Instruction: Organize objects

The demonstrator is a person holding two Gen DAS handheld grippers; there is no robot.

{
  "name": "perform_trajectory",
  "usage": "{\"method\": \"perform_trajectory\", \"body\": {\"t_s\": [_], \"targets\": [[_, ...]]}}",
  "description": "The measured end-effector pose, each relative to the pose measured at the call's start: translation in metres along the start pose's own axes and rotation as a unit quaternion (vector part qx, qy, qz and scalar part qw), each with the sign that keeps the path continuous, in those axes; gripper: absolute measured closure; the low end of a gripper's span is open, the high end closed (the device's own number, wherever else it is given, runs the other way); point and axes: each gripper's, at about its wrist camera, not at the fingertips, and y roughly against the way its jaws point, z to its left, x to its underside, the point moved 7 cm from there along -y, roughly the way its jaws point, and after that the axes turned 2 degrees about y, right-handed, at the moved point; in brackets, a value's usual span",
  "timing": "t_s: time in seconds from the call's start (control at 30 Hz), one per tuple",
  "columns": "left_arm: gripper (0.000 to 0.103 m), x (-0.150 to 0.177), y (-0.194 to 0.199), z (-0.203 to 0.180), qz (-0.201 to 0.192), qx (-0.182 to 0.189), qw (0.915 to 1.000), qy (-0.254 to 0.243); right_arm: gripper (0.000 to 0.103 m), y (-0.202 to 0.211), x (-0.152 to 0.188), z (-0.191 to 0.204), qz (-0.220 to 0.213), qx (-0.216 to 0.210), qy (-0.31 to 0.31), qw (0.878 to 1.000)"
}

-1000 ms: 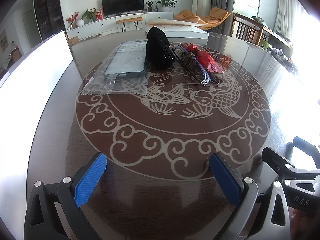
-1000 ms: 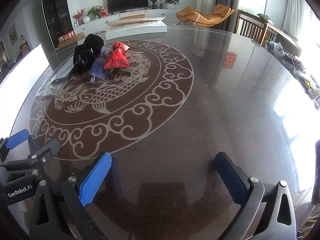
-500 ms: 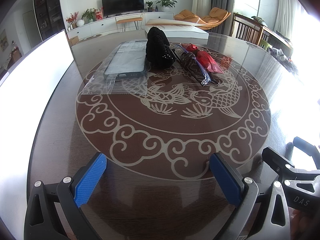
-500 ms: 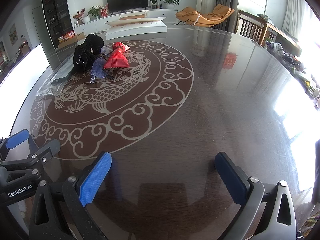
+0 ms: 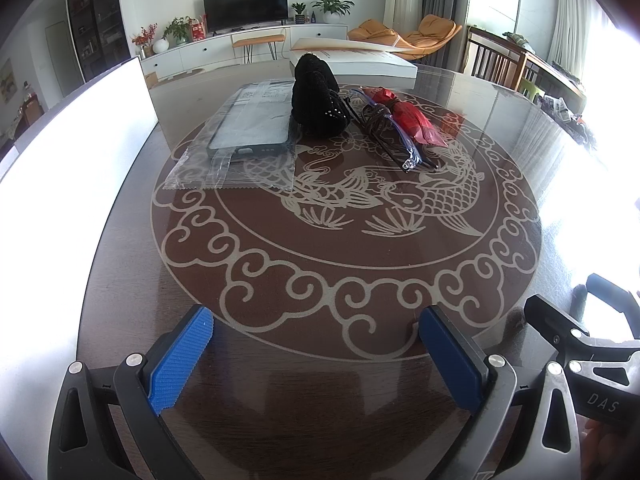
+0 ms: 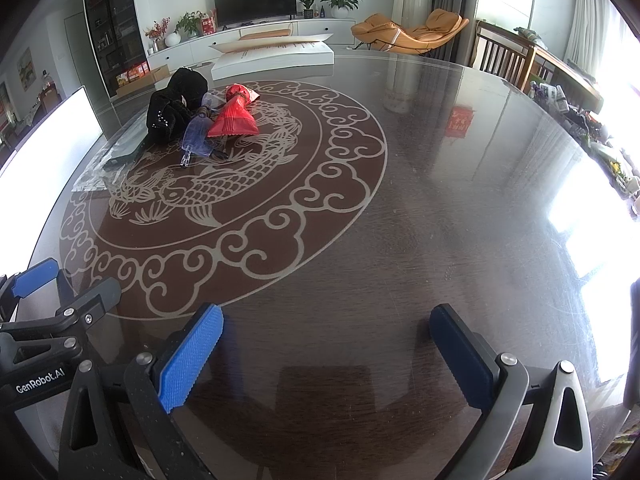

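While both tools hang low over the dark glossy round table, the left gripper and right gripper stand spread wide, blue pads holding nothing. Well beyond them lie a clear plastic-bagged phone case, a black knitted pouch touching it, and a red foil packet beside a clear zip bag of dark cord.

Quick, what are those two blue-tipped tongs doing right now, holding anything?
Left tongs: open, holding nothing, above the table.
Right tongs: open, holding nothing, also above the table.
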Motion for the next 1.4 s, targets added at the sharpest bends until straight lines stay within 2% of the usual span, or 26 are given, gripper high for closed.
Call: {"method": "perform_trajectory", "body": {"t_s": [0.8,0.83,0.93,1.0,1.13,1.27,1.33,1.4], "targets": [[0.000,0.000,-0.001,0.000,0.000,0.001,1.0000,0.001,0.000,-0.001,0.000,0.000,0.000,0.000,0.000,1.000],[0.000,-0.001,-0.002,-0.001,0.002,0.000,1.0000,0.000,0.000,-0.001,0.000,0.000,0.000,0.000,0.000,1.000],[0.000,-0.004,-0.004,-0.002,0.040,0.009,0.9991,0.001,0.000,-0.001,0.000,0.000,0.000,0.000,0.000,1.000],[0.000,-0.016,-0.003,-0.004,0.047,0.031,0.9983,0.017,0.000,-0.001,0.000,0.000,0.000,0.000,0.000,1.000],[0.000,-0.066,-0.005,-0.011,0.027,0.036,0.9983,0.036,0.000,-0.001,0.000,0.000,0.000,0.000,0.000,1.000],[0.000,-0.113,-0.027,-0.034,0.010,0.054,0.9984,0.009,0.000,-0.001,0.000,0.000,0.000,0.000,0.000,1.000],[0.019,-0.127,-0.040,-0.046,0.005,0.039,0.9991,-0.020,0.000,-0.001,0.000,0.001,-0.001,0.000,0.000,1.000],[0.052,-0.133,-0.056,-0.056,0.017,0.031,0.9985,-0.042,0.000,-0.001,0.000,0.000,-0.001,0.000,0.000,1.000]]}}
